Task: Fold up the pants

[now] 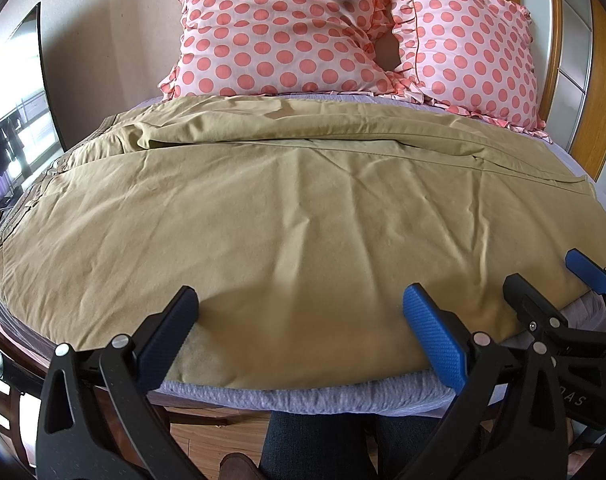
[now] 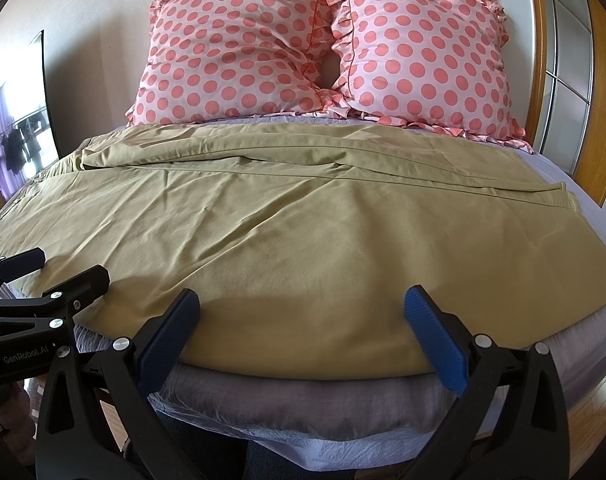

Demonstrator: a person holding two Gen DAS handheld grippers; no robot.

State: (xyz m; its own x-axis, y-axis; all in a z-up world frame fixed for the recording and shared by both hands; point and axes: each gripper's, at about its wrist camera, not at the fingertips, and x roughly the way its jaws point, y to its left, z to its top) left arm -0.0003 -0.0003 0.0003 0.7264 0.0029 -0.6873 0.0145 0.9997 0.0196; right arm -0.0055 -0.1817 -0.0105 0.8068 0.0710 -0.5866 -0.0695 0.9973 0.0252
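Across the bed (image 1: 311, 398), from its left edge to near its right edge, the khaki pants (image 1: 303, 208) lay spread sideways, one leg laid over the other, with the waistband at the left edge and the cuffs toward the right. Their near fold ran along the near edge of the mattress, just short of the lavender sheet's drop. At that near edge the left gripper (image 1: 301, 304) hovered with its jaws spread wide and nothing between them, the khaki cloth lying just beyond and below its fingertips. Just to its right, the right gripper (image 2: 301, 306) was released too, jaws wide apart over the same near fold; whether its pads touched the cloth could not be told. Against the wall at the far edge two pink polka-dot pillows (image 2: 323, 48) stood propped side by side, touching each other.
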